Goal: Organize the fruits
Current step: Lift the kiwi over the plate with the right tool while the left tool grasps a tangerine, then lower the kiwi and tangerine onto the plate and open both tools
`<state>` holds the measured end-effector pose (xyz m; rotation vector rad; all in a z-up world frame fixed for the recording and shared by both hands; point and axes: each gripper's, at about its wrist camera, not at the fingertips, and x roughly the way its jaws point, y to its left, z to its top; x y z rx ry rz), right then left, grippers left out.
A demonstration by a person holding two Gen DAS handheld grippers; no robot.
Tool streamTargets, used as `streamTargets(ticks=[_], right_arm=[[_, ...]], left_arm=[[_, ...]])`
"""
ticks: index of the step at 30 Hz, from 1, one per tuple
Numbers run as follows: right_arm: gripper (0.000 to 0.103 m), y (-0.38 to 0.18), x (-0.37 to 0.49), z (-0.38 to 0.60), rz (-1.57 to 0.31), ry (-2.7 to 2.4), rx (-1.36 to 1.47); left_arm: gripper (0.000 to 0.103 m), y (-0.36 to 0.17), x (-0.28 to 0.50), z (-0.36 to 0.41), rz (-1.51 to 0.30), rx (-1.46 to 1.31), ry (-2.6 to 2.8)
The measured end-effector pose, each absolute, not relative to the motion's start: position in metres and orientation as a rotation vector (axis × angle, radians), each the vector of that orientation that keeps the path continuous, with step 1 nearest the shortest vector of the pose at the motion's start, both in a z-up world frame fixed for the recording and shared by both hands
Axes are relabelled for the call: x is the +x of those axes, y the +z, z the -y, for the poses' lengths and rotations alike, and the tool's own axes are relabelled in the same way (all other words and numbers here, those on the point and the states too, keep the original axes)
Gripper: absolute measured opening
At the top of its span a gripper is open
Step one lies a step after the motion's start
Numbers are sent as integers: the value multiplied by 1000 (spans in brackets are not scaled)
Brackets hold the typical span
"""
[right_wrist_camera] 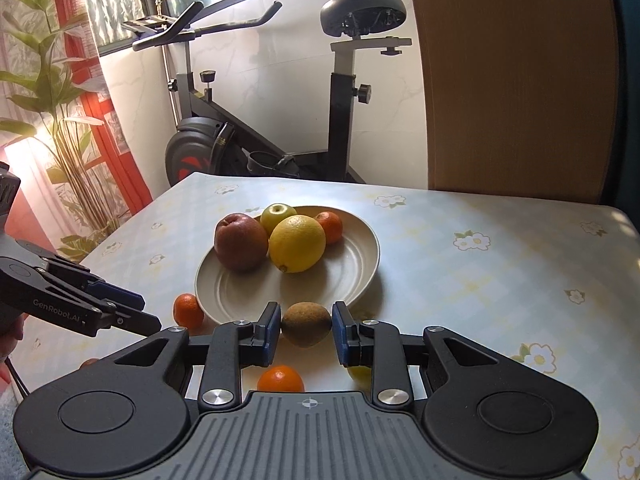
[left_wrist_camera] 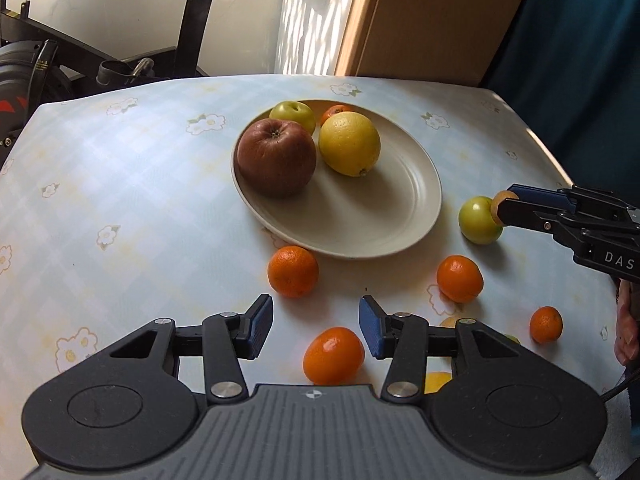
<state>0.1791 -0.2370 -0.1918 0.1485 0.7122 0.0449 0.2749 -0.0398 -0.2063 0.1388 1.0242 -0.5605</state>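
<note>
A beige plate (left_wrist_camera: 360, 216) (right_wrist_camera: 320, 280) on the flowered table holds a red apple (left_wrist_camera: 276, 158), a large yellow citrus (left_wrist_camera: 349, 143), a green apple (left_wrist_camera: 292, 114) and a tangerine (left_wrist_camera: 336, 112). My right gripper (right_wrist_camera: 306, 324) is shut on a brown kiwi (right_wrist_camera: 306, 326), held just in front of the plate's near rim. In the left wrist view the right gripper (left_wrist_camera: 504, 206) reaches in from the right, beside a loose green fruit (left_wrist_camera: 478, 220). My left gripper (left_wrist_camera: 316, 312) is open, its pads gripping nothing, with one tangerine (left_wrist_camera: 334, 356) on the table below it. Other loose tangerines (left_wrist_camera: 293, 271) (left_wrist_camera: 459, 278) (left_wrist_camera: 546, 324) lie nearby.
An exercise bike (right_wrist_camera: 264, 136) stands beyond the table's far left corner and a wooden panel (right_wrist_camera: 512, 80) behind the far edge. A yellow fruit (left_wrist_camera: 438, 382) shows partly under the left gripper. A person's hand (left_wrist_camera: 626, 332) is at the right edge.
</note>
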Motion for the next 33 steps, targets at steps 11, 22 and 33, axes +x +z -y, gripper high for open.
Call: streamTargets(ticks=[11,22,33], right_arm=[[25,-194,187,237,-728,76,141],[26,-196,188,238,-736,77,144],[25,-195,195,236,-739,91,122]], left_arm=[[55,-230,276,49,-1147,190,-579],[40,-235,276,43,-1164,157,-577],[40,-192,286,36,-1019,59,-595]])
